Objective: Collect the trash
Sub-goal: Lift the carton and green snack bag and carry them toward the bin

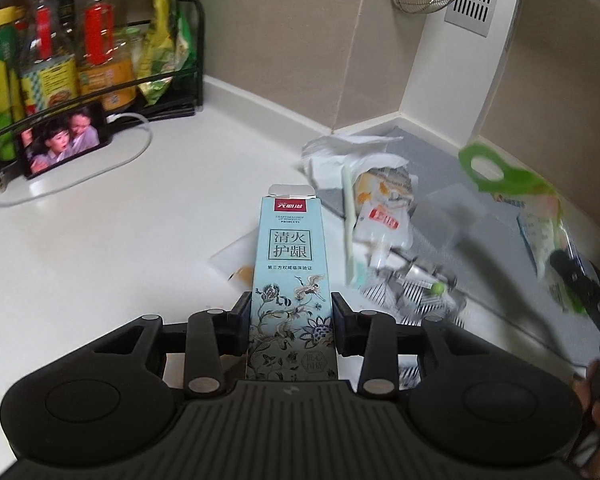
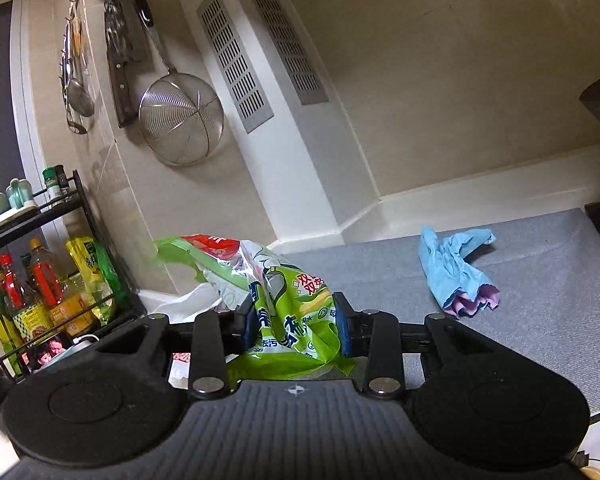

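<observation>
Carton (image 1: pixel 290 276) clamped in left gripper (image 1: pixel 292 316) jaws, long axis pointing forward.

Dim, warm indoor light; fisheye-bent edges; the right side (left view) smears with motion blur.

A white countertop (image 1: pixel 100 248) carries a phone (image 1: pixel 64 140) at upper left, a grey mat (image 1: pixel 452 208) at right, with trash wrappers (image 1: pixel 384 216) heaped centre-right.

A blue cloth (image 2: pixel 452 268) lies on the mat.
</observation>
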The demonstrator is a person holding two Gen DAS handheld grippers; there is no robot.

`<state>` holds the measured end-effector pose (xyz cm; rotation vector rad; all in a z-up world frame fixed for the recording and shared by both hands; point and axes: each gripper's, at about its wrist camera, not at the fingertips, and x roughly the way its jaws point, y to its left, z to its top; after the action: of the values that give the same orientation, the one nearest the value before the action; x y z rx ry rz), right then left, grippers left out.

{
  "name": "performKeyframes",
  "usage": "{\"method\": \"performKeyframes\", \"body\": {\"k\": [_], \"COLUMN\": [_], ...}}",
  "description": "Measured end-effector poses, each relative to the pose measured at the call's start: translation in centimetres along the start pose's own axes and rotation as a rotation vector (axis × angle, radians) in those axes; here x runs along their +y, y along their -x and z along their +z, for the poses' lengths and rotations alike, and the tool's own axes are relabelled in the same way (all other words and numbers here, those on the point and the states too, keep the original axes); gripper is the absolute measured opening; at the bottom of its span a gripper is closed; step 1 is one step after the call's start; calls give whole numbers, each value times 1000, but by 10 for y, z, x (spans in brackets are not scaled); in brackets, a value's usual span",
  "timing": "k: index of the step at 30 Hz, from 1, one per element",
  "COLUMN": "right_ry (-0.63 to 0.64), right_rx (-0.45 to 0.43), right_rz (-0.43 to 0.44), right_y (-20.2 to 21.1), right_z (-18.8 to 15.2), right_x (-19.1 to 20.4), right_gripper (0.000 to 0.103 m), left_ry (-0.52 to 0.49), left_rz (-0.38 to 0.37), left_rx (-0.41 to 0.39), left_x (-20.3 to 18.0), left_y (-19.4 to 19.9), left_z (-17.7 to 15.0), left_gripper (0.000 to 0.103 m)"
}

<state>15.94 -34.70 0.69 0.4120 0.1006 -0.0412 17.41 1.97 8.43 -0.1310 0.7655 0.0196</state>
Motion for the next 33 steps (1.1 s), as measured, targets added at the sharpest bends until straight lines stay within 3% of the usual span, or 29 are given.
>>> {"method": "performKeyframes", "body": {"k": [9,14,21,27,33], "right_ry": [-13,5,14,126,217], "right_rx": [-7,-32,-43,-61,11], "right_rz": [39,-11,56,103,136], "right_y": [1,17,92,163,206], "right_z": [-3,-1,-6,-21,-45], "right_x": [-2,8,35,63,86], "right_gripper": [39,39,39,39,39], "left_ry": [30,22,11,-38,-82], "left_rz": [22,54,35,0,-3], "left_rx": [-19,-37,-25,-25,-21], "left_x": [46,65,71,60,56], "left_y": [61,88,107,117,124], "left_z": [-55,-78,-106,-129,-153], "left_gripper": [43,43,43,43,43]}}
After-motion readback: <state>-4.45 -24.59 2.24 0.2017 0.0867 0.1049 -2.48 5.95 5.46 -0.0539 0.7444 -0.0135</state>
